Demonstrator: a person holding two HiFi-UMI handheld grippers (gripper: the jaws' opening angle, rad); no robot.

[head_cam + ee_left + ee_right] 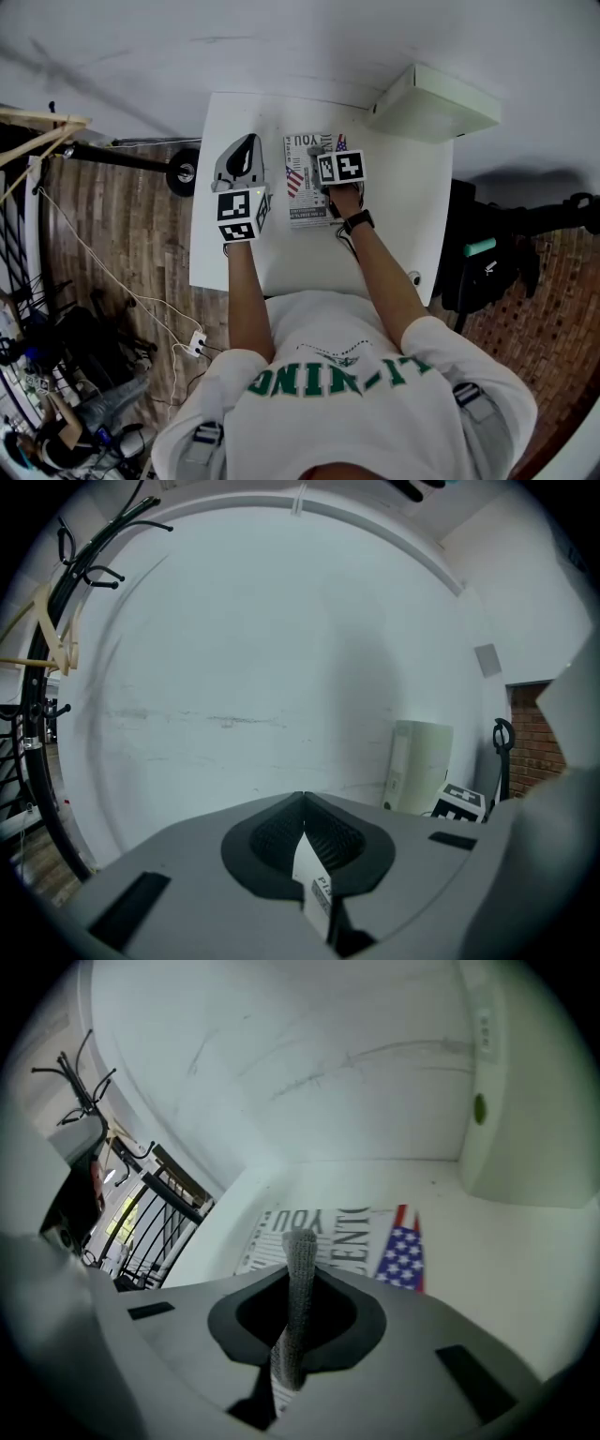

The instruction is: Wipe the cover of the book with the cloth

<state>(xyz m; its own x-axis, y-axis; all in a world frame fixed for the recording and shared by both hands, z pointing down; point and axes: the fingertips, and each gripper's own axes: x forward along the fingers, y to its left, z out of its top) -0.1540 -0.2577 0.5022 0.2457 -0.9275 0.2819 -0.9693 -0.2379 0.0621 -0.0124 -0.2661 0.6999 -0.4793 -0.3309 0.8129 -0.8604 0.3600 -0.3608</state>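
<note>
The right gripper [296,1288] has its jaws clenched on the cloth [301,1246]. The book [349,1225] lies flat on the desk [487,1251], just ahead of and below those jaws, its long axis running away from them. The left gripper [302,801], jaws pressed together, hangs off to the book's side.

White box [433,103] blocks far right corner; bare tabletop [403,206] right of book [302,211].
</note>
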